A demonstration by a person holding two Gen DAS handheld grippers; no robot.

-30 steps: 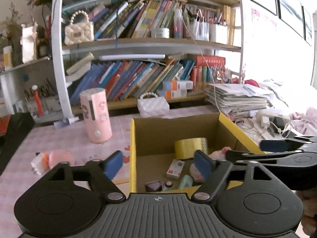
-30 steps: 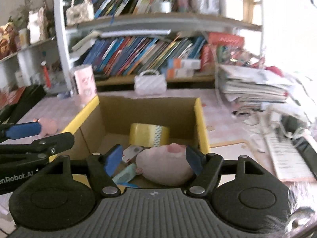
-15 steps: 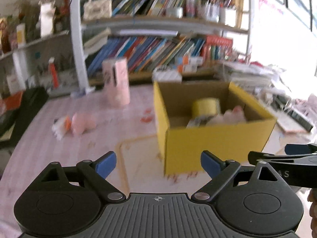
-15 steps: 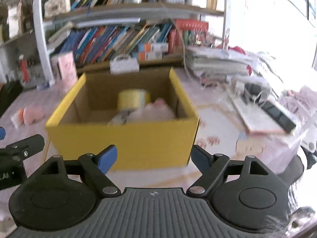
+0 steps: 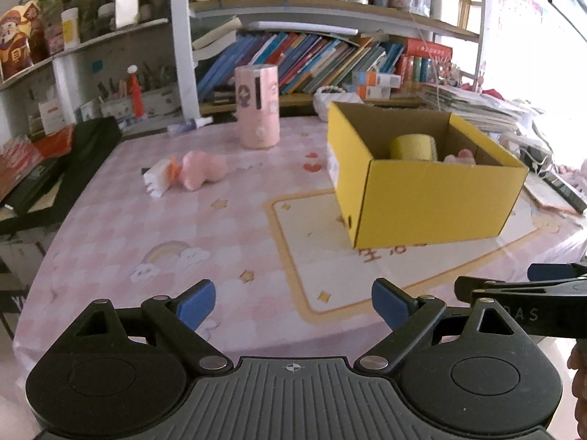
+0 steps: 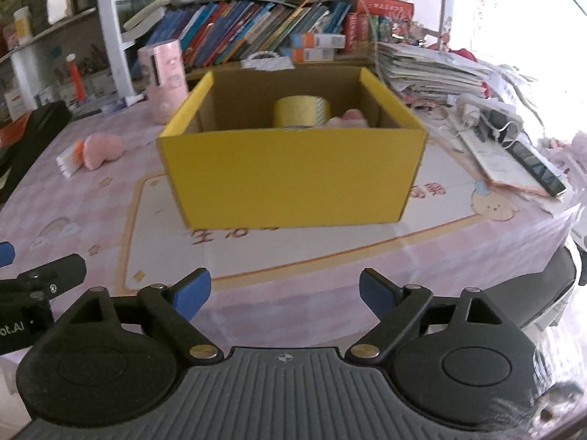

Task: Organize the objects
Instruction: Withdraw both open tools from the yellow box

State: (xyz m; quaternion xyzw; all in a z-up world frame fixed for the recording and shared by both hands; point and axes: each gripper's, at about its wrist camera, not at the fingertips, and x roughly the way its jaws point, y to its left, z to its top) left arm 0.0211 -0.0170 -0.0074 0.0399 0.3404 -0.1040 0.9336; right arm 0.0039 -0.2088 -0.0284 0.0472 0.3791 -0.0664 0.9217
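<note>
Both grippers have pulled back from over the yellow box (image 6: 293,172) to the table's near edge. Left gripper (image 5: 292,302) released, nothing between its pads; right gripper (image 6: 284,293) jaws opening, empty. Box holds a yellow tape roll (image 6: 301,112) and a pink plush (image 6: 348,119). At 10 o'clock of the box: pink toy (image 5: 201,173) on the pink tablecloth (image 5: 154,227). Bookshelves (image 5: 330,55) at 12 o'clock.

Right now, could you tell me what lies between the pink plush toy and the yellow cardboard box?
Only bare pink tablecloth; the left wrist view shows nothing between the pink plush toy and the yellow cardboard box.
</note>
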